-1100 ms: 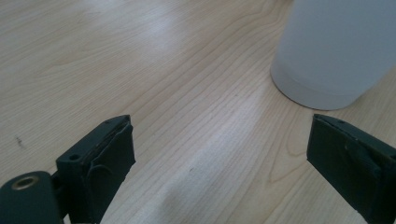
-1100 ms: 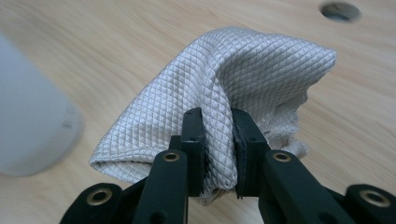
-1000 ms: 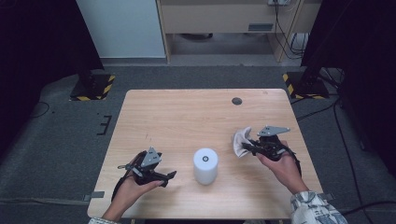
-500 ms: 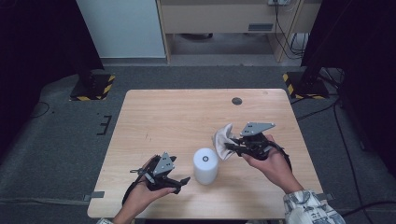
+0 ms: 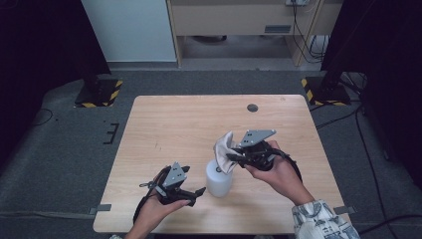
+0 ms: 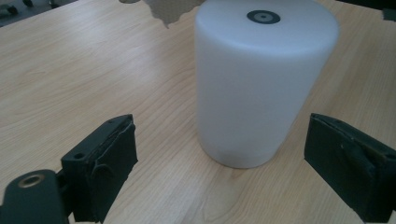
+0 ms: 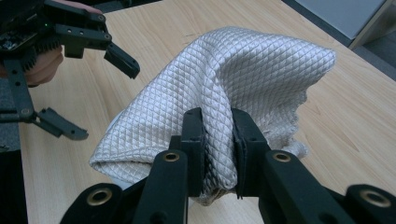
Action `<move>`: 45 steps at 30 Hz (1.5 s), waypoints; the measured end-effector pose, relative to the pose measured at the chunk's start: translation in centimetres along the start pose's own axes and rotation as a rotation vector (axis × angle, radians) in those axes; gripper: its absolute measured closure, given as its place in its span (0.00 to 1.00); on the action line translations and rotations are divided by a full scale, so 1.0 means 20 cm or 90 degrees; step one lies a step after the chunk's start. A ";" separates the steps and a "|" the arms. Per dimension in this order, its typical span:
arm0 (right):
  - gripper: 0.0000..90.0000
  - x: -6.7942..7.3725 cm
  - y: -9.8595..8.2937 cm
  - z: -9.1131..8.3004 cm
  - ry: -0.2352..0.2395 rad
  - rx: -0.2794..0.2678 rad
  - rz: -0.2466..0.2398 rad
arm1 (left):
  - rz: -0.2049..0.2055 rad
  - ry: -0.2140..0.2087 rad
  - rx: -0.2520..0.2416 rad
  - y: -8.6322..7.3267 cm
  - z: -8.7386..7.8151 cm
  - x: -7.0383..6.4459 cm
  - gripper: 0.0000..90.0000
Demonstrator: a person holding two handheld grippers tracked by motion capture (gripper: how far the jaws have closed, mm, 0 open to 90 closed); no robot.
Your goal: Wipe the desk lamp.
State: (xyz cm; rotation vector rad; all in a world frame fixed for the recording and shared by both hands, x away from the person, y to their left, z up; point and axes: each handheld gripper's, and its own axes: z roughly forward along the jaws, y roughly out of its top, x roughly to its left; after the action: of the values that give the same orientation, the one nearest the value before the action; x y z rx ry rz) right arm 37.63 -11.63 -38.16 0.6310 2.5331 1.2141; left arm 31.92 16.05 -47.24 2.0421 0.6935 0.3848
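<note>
White cylinder (image 5: 219, 178) with black dot, pale grey diamond-quilted cloth (image 7: 224, 84), black tongs (image 5: 230, 158), light wood table (image 5: 174, 124)

A light wooden table (image 5: 174, 124) stands on a grey carpet floor (image 5: 59, 164). Near its far right corner is a small dark round hole (image 5: 252, 107). Behind it are a white panel (image 5: 129, 27) and a beige cabinet (image 5: 234, 20). Yellow-and-black striped feet (image 5: 102, 93) sit on both sides.

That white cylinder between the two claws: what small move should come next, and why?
Probably close the left claw on the white cylinder to steady it: its jaws stand open on either side of it, and the right claw holds the cloth just above its top, seemingly ready to wipe.
</note>
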 end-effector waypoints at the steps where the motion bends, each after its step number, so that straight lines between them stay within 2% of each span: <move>1: 0.86 0.00 0.00 0.00 0.002 0.002 -0.002 | 0.000 -0.002 -0.001 0.00 0.01 0.00 0.09; 5: 0.86 0.00 0.00 0.01 0.007 0.005 -0.003 | -0.014 -0.008 -0.011 0.02 0.04 0.00 0.09; 9: 0.86 0.01 0.01 0.02 0.013 0.010 -0.005 | -0.010 -0.016 -0.016 0.04 0.06 0.00 0.08; 12: 0.86 0.02 0.02 0.03 0.015 0.013 -0.004 | -0.019 -0.033 -0.017 0.06 0.08 0.01 0.08; 16: 0.86 0.03 0.02 0.05 0.024 0.019 -0.007 | -0.012 -0.045 -0.014 0.09 0.10 0.01 0.07; 19: 0.86 0.03 0.02 0.06 0.023 0.031 -0.006 | 0.006 -0.050 -0.003 0.10 0.13 0.00 0.07; 21: 0.86 0.03 0.02 0.06 0.022 0.032 -0.007 | 0.001 -0.049 -0.004 0.09 0.14 -0.02 0.07; 22: 0.86 0.03 0.03 0.06 0.021 0.031 -0.002 | 0.000 -0.065 -0.006 0.08 0.15 -0.03 0.07; 27: 0.86 0.04 0.04 0.07 0.012 0.043 -0.016 | 0.012 -0.041 -0.008 0.08 0.13 -0.04 0.09; 30: 0.86 0.03 0.03 0.07 0.006 0.047 -0.013 | -0.004 -0.048 -0.018 0.08 0.12 -0.03 0.11; 33: 0.86 0.01 0.02 0.08 0.003 0.053 -0.006 | -0.009 -0.048 -0.021 0.07 0.11 -0.02 0.14; 39: 0.86 -0.04 -0.02 0.10 0.009 0.056 0.001 | 0.001 -0.047 -0.013 0.06 0.12 -0.03 0.19; 45: 0.86 -0.06 -0.07 0.13 0.029 0.060 0.016 | 0.009 -0.052 -0.009 0.06 0.13 -0.04 0.24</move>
State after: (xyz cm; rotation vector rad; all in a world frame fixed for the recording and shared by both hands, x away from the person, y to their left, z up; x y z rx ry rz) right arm 39.46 -11.24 -40.75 0.6665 2.6413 1.1352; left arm 32.92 13.29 -47.62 2.0384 0.6248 0.3126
